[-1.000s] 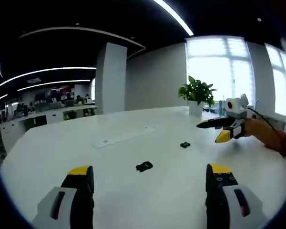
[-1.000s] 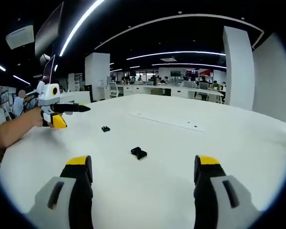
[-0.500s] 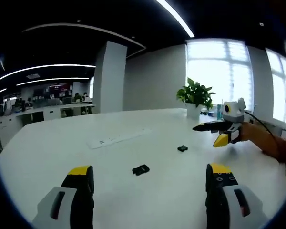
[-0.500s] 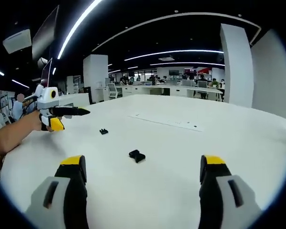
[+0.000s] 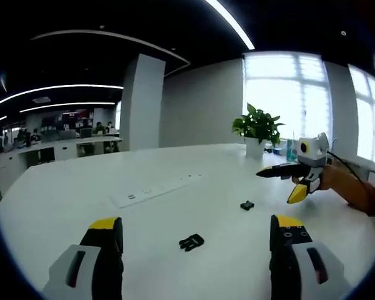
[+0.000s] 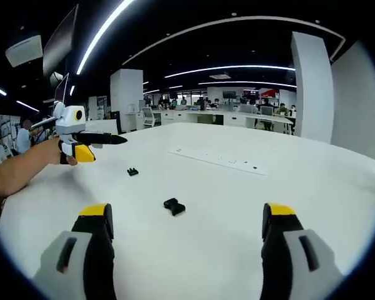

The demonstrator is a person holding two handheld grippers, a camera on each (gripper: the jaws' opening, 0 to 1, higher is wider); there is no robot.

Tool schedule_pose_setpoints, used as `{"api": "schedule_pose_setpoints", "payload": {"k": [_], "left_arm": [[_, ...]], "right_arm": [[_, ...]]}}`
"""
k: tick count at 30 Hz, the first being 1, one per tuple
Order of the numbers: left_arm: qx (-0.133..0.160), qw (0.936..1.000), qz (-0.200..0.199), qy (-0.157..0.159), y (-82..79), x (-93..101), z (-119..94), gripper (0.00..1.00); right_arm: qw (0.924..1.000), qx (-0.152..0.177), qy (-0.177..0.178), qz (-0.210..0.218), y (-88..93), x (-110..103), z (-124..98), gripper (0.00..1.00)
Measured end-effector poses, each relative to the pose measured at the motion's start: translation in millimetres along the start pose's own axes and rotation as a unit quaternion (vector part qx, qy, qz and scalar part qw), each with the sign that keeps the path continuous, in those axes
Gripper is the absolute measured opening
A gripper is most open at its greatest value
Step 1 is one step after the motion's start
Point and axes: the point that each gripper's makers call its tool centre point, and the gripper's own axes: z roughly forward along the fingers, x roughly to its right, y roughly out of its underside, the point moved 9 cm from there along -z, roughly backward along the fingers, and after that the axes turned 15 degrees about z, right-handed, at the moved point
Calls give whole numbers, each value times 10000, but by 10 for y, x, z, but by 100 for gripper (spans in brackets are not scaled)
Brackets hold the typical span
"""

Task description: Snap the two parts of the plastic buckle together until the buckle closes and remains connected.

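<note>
Black plastic, in two separate pieces, lies on the white table (image 5: 81, 194): the larger buckle part (image 5: 191, 241) is near the middle, and the smaller buckle part (image 5: 247, 205) is a little farther away, toward the window side. They do not touch each other. In the right gripper view the same larger part (image 6: 173, 206) is ahead between the jaws and the smaller part (image 6: 132, 171) is beyond it to the left.

The left gripper (image 5: 197, 234) has its yellow-tipped jaws wide apart and holds nothing; it hangs above the table short of the larger part. The right gripper (image 6: 186, 219) has its jaws wide apart too, with nothing between them.

Each gripper also appears in the other's view, held by a hand above the table edge. A white strip (image 5: 151, 190) lies flat on the table beyond the buckle parts. A potted plant (image 5: 258, 127) stands at the far edge before bright windows (image 5: 287, 94).
</note>
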Motion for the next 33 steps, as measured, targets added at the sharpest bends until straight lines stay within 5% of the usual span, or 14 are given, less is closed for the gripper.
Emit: {"api": "schedule_pose_setpoints", "payload": {"k": [13, 24, 33], "left_arm": [[-177, 9998, 74, -92, 113, -34, -17, 99], [-48, 9997, 208, 147, 126, -106, -19, 97], [-72, 9992, 247, 321, 111, -236, 83, 90]], "right_arm": [[9999, 37, -123, -18, -122, -7, 137, 99], [9995, 162, -214, -170, -340, 16, 463, 96], [9994, 67, -246, -240, -323, 84, 502, 95]]}}
